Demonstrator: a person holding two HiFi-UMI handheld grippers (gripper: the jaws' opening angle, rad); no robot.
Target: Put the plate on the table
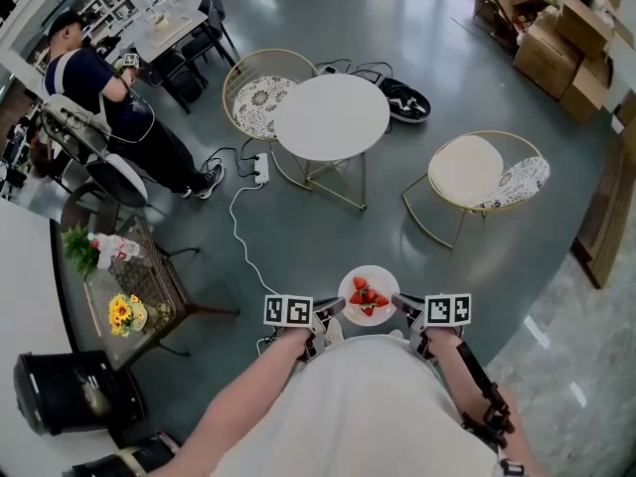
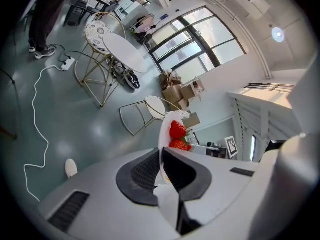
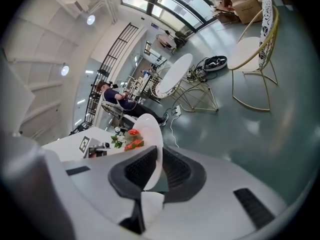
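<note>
A white plate (image 1: 352, 287) with several strawberries (image 1: 368, 297) is held in the air close to my body, above the floor. My left gripper (image 1: 334, 311) is shut on the plate's left rim, and my right gripper (image 1: 399, 304) is shut on its right rim. In the left gripper view the plate (image 2: 165, 129) stands edge-on between the jaws, strawberries (image 2: 177, 130) on its far side. The right gripper view shows the plate (image 3: 151, 134) edge-on too, with strawberries (image 3: 133, 133) beyond it. The round white table (image 1: 332, 115) stands ahead, its top bare.
Two gold wire chairs flank the table, one (image 1: 255, 97) behind left, one (image 1: 485, 175) at right. A white cable and power strip (image 1: 260, 170) lie on the floor. A dark side table (image 1: 127, 291) with flowers stands left. A person (image 1: 109, 102) sits far left. Cardboard boxes (image 1: 556, 38) sit far right.
</note>
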